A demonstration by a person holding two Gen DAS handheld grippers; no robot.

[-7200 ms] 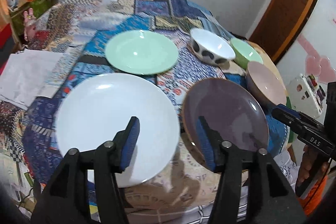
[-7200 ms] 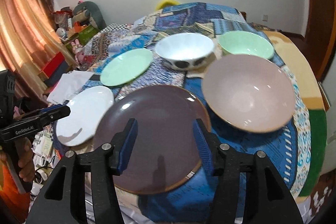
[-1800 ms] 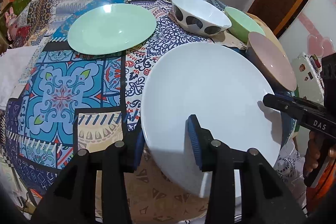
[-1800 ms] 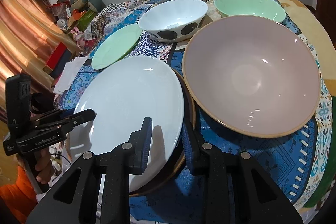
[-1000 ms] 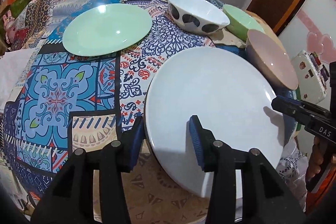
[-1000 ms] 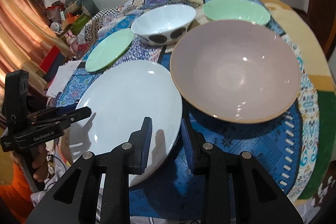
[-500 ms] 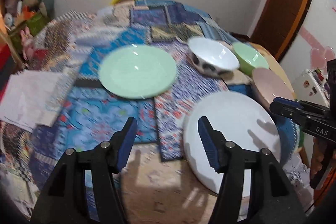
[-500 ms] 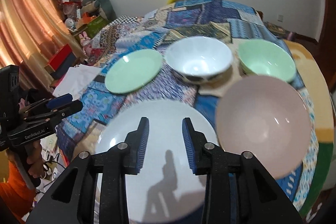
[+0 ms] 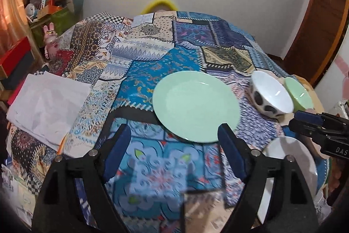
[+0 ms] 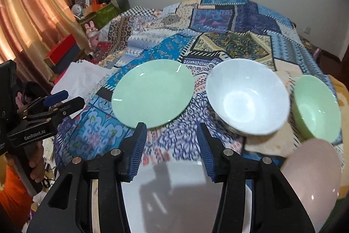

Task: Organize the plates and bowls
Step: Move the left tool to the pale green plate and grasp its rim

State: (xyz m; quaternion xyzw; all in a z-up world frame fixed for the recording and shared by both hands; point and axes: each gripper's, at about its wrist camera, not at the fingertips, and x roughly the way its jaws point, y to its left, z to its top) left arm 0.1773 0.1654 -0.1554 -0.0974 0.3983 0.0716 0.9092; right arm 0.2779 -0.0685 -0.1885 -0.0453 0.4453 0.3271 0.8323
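Both hand-held grippers are empty with their jaws spread: our left hand-held gripper (image 9: 174, 152) hovers in the lower middle of its view, aimed at the near edge of the green plate (image 9: 195, 106), and our right hand-held gripper (image 10: 172, 145) hangs above the white plate (image 10: 172, 195) at the bottom of its view.

We judge the task partly done. The white plate lies flat at the near edge of the bed (image 9: 152, 54); whether anything is under it we cannot tell. The green plate sits alone on the patchwork cover in the centre, so it looks like the next piece to stack.

The bowls are not yet nested. Right of the green plate stands the spotted white bowl (image 10: 247, 99), the green bowl (image 10: 316, 106) just beside it at the right edge, and the pink bowl (image 10: 312, 174) in the lower right corner. All three are upright and hold nothing that we can see.
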